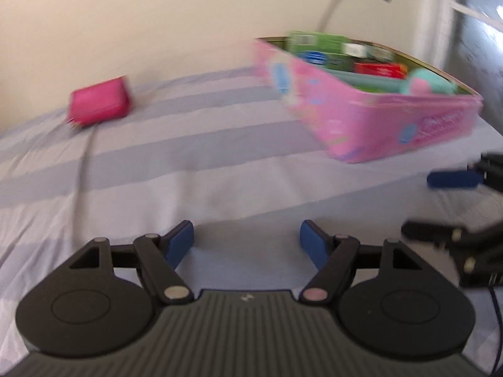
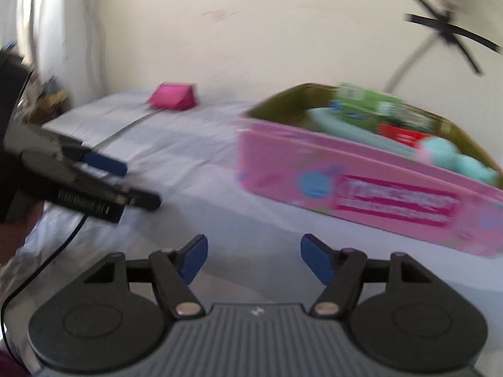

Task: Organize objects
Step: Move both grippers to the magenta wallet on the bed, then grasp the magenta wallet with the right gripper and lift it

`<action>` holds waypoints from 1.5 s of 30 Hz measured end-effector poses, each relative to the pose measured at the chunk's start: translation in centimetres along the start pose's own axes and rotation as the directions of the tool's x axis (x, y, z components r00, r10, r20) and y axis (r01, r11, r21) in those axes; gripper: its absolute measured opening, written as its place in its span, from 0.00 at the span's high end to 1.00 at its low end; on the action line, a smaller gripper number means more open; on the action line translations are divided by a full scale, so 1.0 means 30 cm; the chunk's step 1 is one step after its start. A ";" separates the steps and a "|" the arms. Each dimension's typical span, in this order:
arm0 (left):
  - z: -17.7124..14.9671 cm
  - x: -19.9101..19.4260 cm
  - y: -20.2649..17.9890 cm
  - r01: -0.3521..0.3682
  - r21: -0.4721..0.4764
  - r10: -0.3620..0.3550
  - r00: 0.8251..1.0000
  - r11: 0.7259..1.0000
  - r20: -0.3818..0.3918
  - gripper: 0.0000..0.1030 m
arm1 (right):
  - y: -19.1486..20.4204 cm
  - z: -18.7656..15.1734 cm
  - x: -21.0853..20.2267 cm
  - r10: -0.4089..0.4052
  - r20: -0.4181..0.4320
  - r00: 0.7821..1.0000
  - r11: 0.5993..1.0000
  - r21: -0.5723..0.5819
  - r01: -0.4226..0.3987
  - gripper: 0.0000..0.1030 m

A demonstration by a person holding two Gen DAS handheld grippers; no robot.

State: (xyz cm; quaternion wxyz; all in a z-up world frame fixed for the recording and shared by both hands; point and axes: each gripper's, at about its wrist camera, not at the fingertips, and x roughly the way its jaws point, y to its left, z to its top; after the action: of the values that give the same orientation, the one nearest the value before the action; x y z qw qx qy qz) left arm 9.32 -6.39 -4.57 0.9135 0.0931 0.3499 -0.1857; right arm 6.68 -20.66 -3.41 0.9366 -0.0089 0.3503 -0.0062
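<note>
An open pink tin box (image 1: 393, 119) (image 2: 361, 194) lies on a pale blue striped sheet (image 1: 188, 163). It holds green cartons (image 1: 317, 44), a red carton (image 1: 380, 69) and a teal and pink soft item (image 1: 427, 84). A magenta pouch (image 1: 99, 102) (image 2: 173, 97) sits far off near the wall, left of the box. My left gripper (image 1: 246, 229) (image 2: 138, 185) hovers open over bare sheet, short of the box and to its left. My right gripper (image 2: 254, 245) (image 1: 437, 204) is open too, close to the box's near side. Neither holds anything. Both views are motion-blurred.
A cream wall backs the bed. A black stand with thin legs (image 2: 449, 31) rises behind the box. Clutter (image 2: 53, 97) lies beyond the bed's far left corner. A black cable (image 2: 47, 260) trails from the left gripper.
</note>
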 end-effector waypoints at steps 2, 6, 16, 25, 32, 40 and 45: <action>-0.002 0.001 0.059 -0.040 -0.015 0.040 0.999 0.999 0.004 0.25 | 0.059 0.021 0.036 0.020 -0.003 1.000 0.999 -0.037 -0.020 0.34; 0.007 0.007 0.206 -0.135 -0.063 0.136 0.991 0.989 0.017 0.25 | 0.144 0.105 0.137 0.085 -0.013 0.996 0.995 -0.056 -0.086 0.34; 0.007 0.059 0.645 -0.280 -0.400 0.326 0.944 0.873 0.048 0.22 | 0.215 0.471 0.509 0.225 0.029 0.974 0.959 0.168 -0.227 0.42; 0.000 0.072 0.666 -0.199 -0.435 0.257 0.963 0.878 0.079 0.18 | 0.151 0.713 0.848 0.259 0.121 0.958 0.867 0.409 -0.286 0.57; -0.018 0.048 0.678 -0.189 -0.432 0.247 0.965 0.882 0.082 0.16 | 0.146 0.688 0.880 0.305 0.157 0.939 0.840 0.421 -0.343 0.85; -0.037 0.026 0.712 -0.126 -0.480 0.207 0.971 0.868 0.119 0.14 | 0.167 0.555 0.699 0.373 0.119 0.920 0.824 0.414 -0.388 0.91; -0.055 -0.009 0.725 -0.017 -0.505 0.142 0.967 0.863 0.211 0.14 | 0.156 0.436 0.518 0.423 0.094 0.901 0.821 0.382 -0.425 0.92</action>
State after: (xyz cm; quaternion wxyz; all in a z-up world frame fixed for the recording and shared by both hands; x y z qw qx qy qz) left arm 16.94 14.06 -4.74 0.9489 -0.1548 0.2684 -0.0607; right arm 27.01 -16.10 -3.83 0.8977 0.2572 0.3326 0.1319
